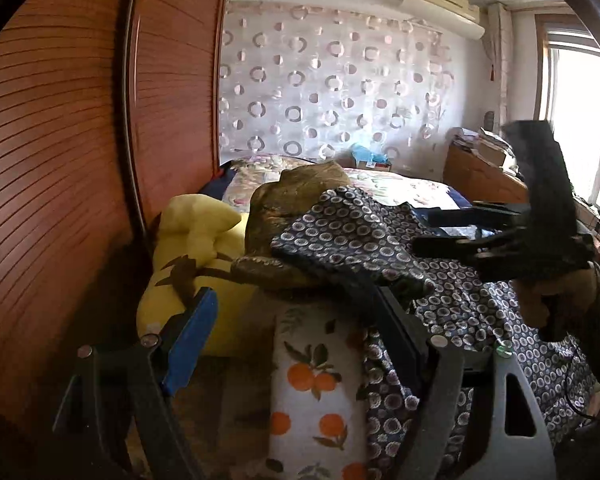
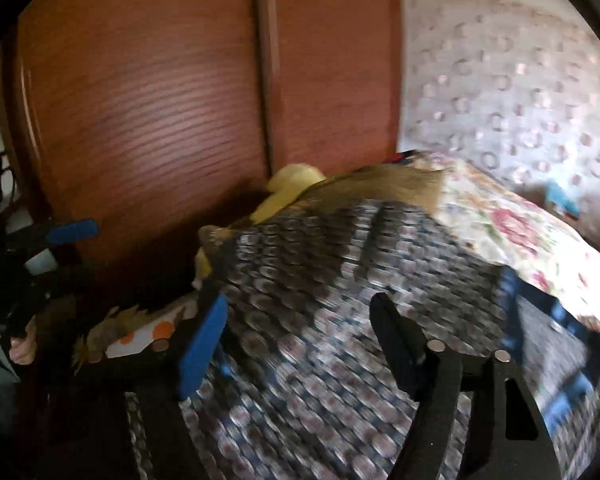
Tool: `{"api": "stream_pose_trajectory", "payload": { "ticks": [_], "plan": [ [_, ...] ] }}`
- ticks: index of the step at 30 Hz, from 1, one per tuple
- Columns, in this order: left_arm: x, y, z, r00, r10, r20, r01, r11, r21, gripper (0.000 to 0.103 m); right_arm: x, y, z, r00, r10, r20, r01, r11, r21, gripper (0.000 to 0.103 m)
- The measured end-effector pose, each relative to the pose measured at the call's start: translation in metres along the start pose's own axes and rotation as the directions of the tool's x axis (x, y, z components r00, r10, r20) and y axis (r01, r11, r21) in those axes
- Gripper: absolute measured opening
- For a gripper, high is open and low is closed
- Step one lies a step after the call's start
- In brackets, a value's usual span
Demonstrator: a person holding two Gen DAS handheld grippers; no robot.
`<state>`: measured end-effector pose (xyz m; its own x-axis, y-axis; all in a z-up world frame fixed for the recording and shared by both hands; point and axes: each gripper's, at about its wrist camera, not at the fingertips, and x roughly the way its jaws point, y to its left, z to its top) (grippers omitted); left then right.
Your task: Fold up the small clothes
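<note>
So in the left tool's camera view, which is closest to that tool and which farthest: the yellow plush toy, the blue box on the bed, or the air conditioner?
From the left tool, nearest first:
1. Yellow plush toy, just beyond the blue-padded finger, on the left against the wardrobe.
2. Blue box, at the far end of the bed, by the curtain.
3. Air conditioner, high on the far wall, upper right.

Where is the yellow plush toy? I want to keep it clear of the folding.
In the left wrist view the yellow plush toy lies at left, against the wooden wardrobe, beside the olive garment.
</note>
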<state>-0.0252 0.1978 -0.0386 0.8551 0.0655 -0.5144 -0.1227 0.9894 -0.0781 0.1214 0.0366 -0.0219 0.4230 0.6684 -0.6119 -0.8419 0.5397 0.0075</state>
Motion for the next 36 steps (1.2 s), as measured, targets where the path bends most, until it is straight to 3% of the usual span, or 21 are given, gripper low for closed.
{"api": "stream_pose_trajectory", "payload": {
  "ticks": [1,3,7,10,11,14,19,22,23,24,26,27,29,34,35,36],
  "plan": [
    [0.0,0.0,-0.001,1.0,0.003,-0.002,-0.002,1.0,0.002,0.08,0.011,0.004,0.004,1.0,0.011,-0.021,-0.011,1.0,-0.015,0.072],
    [0.001,0.0,-0.003,1.0,0.009,-0.006,-0.009,1.0,0.006,0.08,0.033,0.011,0.012,0.997,0.031,-0.076,-0.035,0.998,-0.042,0.057],
    [0.001,0.002,-0.006,1.0,0.006,-0.01,-0.006,1.0,0.006,0.08,0.065,0.019,0.02,0.984,0.08,-0.156,-0.091,0.994,-0.065,0.053],
    [0.002,0.001,-0.007,1.0,0.003,-0.014,-0.003,1.0,0.008,0.08,0.08,0.022,0.019,0.979,0.053,-0.199,-0.072,0.993,-0.091,0.035],
    [0.003,0.001,-0.007,1.0,0.002,-0.014,-0.002,1.0,0.008,0.08,0.084,0.021,0.018,0.979,0.037,-0.202,-0.059,0.993,-0.101,0.022],
    [0.003,-0.001,-0.008,1.0,-0.002,-0.016,0.003,1.0,0.009,0.08,0.08,0.015,0.017,0.986,0.016,-0.163,-0.032,0.995,-0.092,0.004],
    [0.008,-0.007,-0.01,1.0,-0.01,-0.026,0.01,1.0,0.013,0.08,0.056,-0.009,0.017,0.997,-0.003,-0.071,0.002,1.0,-0.015,0.002],
    [0.009,-0.011,-0.011,0.999,-0.018,-0.028,0.019,1.0,0.017,0.08,0.051,-0.003,0.015,0.998,0.009,-0.066,-0.012,0.999,-0.043,0.002],
    [0.009,-0.012,-0.011,0.999,-0.02,-0.027,0.021,1.0,0.02,0.08,0.049,0.002,0.014,0.997,0.022,-0.077,-0.025,0.999,-0.042,0.01],
    [0.008,-0.013,-0.011,0.999,-0.02,-0.027,0.021,0.999,0.024,0.08,0.049,0.006,0.013,0.996,0.029,-0.084,-0.033,0.998,-0.047,0.03],
    [0.007,-0.013,-0.012,0.999,-0.018,-0.031,0.019,0.999,0.032,0.08,0.054,0.013,0.011,0.995,0.045,-0.087,-0.051,0.997,-0.065,0.057],
    [0.007,-0.013,-0.013,0.999,-0.016,-0.034,0.017,0.999,0.036,0.08,0.059,0.017,0.009,0.993,0.078,-0.092,-0.084,0.994,-0.069,0.058],
    [0.006,-0.01,-0.015,0.999,-0.01,-0.036,0.012,0.999,0.037,0.08,0.067,0.024,0.006,0.99,0.077,-0.115,-0.087,0.992,-0.092,0.058],
    [0.002,-0.001,-0.018,0.999,0.005,-0.038,-0.004,1.0,0.018,0.08,0.087,0.039,-0.003,0.984,-0.026,-0.174,-0.009,0.981,-0.195,0.057],
    [0.003,-0.001,-0.018,0.999,0.006,-0.039,-0.006,1.0,0.016,0.08,0.088,0.04,-0.002,0.984,-0.044,-0.172,0.008,0.979,-0.204,0.041],
    [0.003,0.0,-0.018,0.999,0.009,-0.038,-0.008,1.0,0.014,0.08,0.086,0.04,0.0,0.985,-0.057,-0.165,0.023,0.979,-0.202,0.017]
  ]
}}
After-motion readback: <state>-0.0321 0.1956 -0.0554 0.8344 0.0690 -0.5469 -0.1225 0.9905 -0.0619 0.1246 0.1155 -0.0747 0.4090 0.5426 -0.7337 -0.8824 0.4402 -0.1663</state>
